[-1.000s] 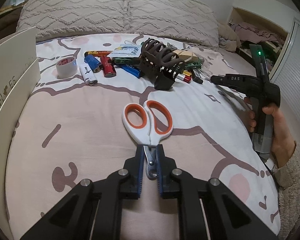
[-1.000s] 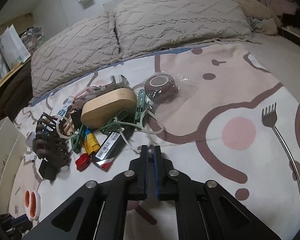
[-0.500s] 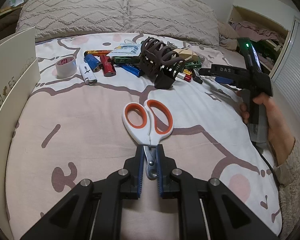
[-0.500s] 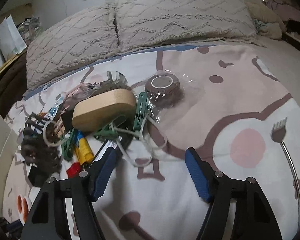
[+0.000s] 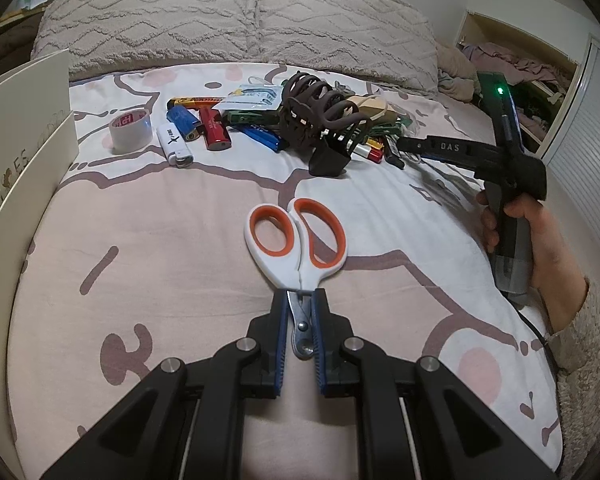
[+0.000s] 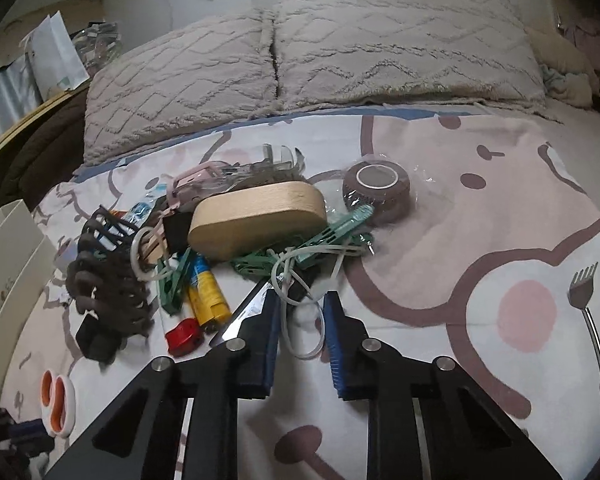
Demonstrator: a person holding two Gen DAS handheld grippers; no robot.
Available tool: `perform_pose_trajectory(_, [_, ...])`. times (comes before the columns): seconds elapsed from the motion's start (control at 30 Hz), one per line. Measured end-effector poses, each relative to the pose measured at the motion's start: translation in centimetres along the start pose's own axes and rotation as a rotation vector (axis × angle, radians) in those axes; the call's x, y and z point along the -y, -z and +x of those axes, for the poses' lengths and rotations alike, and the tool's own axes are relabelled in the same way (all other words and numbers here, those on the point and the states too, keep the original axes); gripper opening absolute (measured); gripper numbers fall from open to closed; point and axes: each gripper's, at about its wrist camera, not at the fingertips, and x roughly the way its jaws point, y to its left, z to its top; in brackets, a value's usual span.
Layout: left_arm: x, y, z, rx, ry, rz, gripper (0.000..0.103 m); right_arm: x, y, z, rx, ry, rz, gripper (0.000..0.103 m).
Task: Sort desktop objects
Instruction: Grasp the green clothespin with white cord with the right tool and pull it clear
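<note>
My left gripper [image 5: 300, 320] is shut on the blades of white scissors with orange handle loops [image 5: 296, 240], which lie on the bedspread. My right gripper [image 6: 302, 304] sits at the near edge of a pile of small objects, its jaws closing around a loop of white cable [image 6: 304, 336]; the pads do not visibly press on it. The pile holds a wooden case [image 6: 256, 220], green clothes pegs [image 6: 340, 228], a brown claw clip [image 6: 104, 280] and a yellow lighter [image 6: 208, 292]. In the left wrist view the right gripper [image 5: 408, 146] reaches into the pile, held by a hand [image 5: 540, 240].
A white tape roll [image 5: 130, 128], a white lighter [image 5: 174, 142] and a red lighter [image 5: 214, 130] lie left of the pile. A wrapped brown roll [image 6: 376, 188] sits behind it. A metal back scratcher [image 6: 588, 320] lies far right. A white shoe box [image 5: 16, 160] stands left; pillows [image 6: 380, 40] behind.
The right gripper went from shut to wide open, moved in on the pile, and has narrowed around the white cable. The left gripper and scissors have not moved.
</note>
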Motion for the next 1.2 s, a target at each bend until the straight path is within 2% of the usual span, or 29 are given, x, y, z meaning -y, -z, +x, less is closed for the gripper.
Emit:
perform_pose_trajectory(0.33, [0.0, 0.0, -0.1, 0.002, 0.011, -0.01, 0.012, -1.5, 2.1, -1.4, -0.019, -0.001, -0.02, 0.016])
perform_pose_trajectory(0.9, [-0.4, 0.6, -0.7, 0.008, 0.051, -0.038, 0.012, -4.3, 7.3, -6.3, -0.07, -0.022, -0.045, 0.016])
perform_pose_trajectory(1.2, [0.5, 1.6, -1.5, -0.004, 0.095, -0.031, 0.012, -5.5, 9.8, -9.0, -0.089, -0.071, -0.03, 0.016])
